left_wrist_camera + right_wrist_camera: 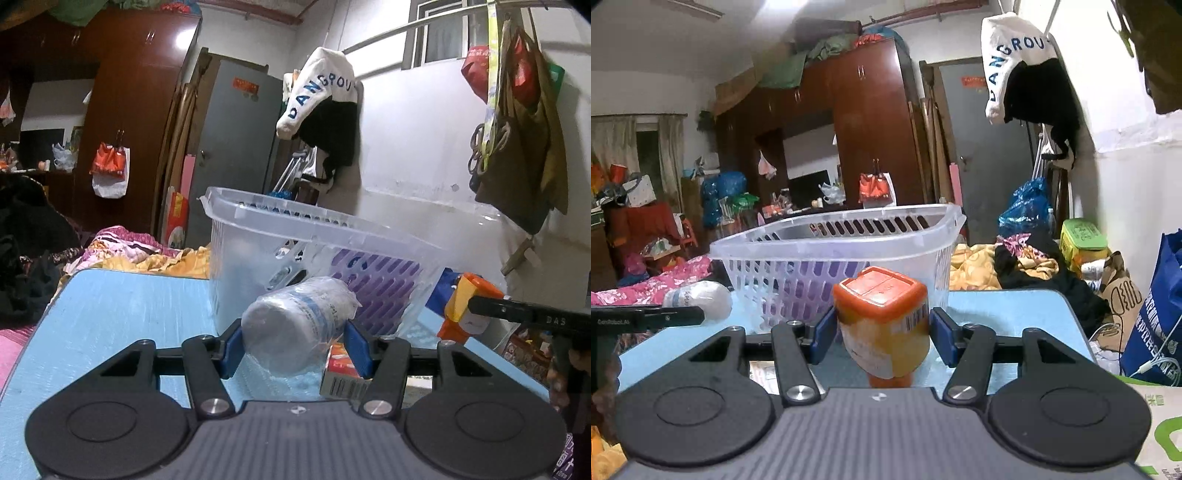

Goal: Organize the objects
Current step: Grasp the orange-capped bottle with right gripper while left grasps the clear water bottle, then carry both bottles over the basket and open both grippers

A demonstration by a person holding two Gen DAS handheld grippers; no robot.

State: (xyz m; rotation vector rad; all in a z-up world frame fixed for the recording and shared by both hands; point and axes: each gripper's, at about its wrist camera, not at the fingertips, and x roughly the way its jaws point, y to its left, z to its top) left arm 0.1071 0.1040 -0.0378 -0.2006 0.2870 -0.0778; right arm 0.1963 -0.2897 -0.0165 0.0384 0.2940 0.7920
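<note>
- Cluttered bedroom surroundings frame a pale blue worktop [122, 314] where the sorting happens.
- Nearest, the left tongs [295, 345] are closed on a white plastic-wrapped bottle [295, 321], held on its side above the worktop.
- Beside them, a small orange-and-white carton [341, 371] lies on the worktop.
- Likewise the right tongs [881, 334] clamp an orange-capped yellow jar [882, 317], tilted.
- Just beyond both stands a clear slotted plastic basket [834, 254]; whether it holds anything I cannot tell.
- Judging by this, two items are gripped but not yet placed, and the carton remains.
</note>
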